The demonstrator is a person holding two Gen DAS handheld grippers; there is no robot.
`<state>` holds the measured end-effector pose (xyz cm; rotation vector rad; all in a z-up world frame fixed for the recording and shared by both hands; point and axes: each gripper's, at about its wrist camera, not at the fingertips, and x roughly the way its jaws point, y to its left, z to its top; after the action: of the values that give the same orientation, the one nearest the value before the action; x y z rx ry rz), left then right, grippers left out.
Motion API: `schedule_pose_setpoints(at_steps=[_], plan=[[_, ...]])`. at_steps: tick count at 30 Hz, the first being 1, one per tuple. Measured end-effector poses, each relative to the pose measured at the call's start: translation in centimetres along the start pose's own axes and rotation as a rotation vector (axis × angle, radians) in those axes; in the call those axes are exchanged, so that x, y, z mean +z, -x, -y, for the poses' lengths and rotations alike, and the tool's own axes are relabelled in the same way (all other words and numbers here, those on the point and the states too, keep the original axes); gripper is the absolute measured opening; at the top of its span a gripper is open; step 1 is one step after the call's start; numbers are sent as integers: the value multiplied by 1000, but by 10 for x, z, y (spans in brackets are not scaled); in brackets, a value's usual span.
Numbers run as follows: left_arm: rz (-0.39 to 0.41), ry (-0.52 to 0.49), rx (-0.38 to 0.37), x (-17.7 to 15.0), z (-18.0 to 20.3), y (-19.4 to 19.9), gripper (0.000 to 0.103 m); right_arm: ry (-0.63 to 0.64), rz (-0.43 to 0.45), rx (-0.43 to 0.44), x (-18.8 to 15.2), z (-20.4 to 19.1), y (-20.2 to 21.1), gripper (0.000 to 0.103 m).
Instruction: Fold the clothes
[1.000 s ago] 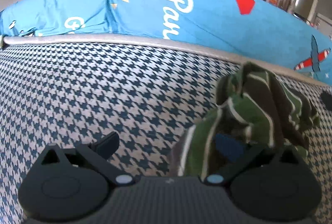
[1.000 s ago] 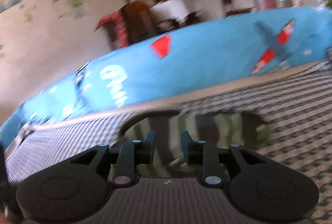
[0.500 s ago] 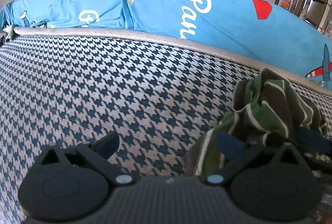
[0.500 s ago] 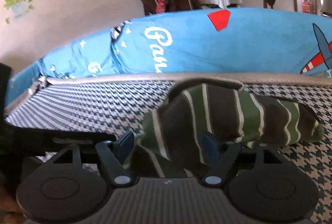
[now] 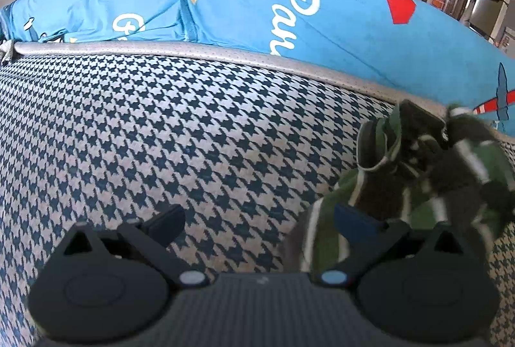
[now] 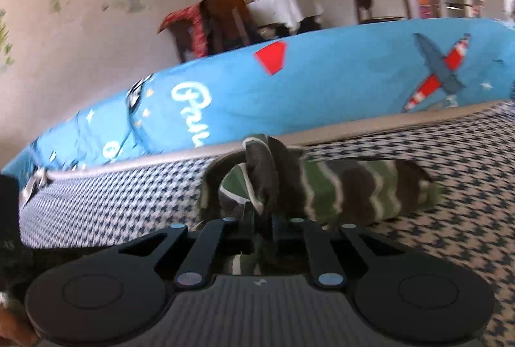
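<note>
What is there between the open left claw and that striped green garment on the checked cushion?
Nothing visible. The left gripper stands open over bare houndstooth cushion, with the striped garment bunched right at its right fingertip. The right gripper has already closed on a fold of that garment.

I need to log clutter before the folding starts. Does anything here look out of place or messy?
Only the striped garment: it lies bunched in a heap on the houndstooth surface, not spread flat. The right gripper pinches a fold of it; the left gripper is open beside it.
</note>
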<state>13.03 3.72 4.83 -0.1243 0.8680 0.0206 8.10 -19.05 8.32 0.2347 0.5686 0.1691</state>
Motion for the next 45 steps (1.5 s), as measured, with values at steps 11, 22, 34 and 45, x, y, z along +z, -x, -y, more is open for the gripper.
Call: schedule_pose_setpoints(at_steps=[11,22,34,45], plan=[[15,-87,-21,-9,17,2,103,-115,4,-129,-31,16,53,11],[21,-116,-76,-39,22,22,103,-130,-58,-245,-83,18,84,11],[-15,-132,-75,-93,24,33,103,-108,16,-273,-102,18,117,9],[-33,-172,-100,-118,30,44,103,-59,34,-107,-89,3,97,34]])
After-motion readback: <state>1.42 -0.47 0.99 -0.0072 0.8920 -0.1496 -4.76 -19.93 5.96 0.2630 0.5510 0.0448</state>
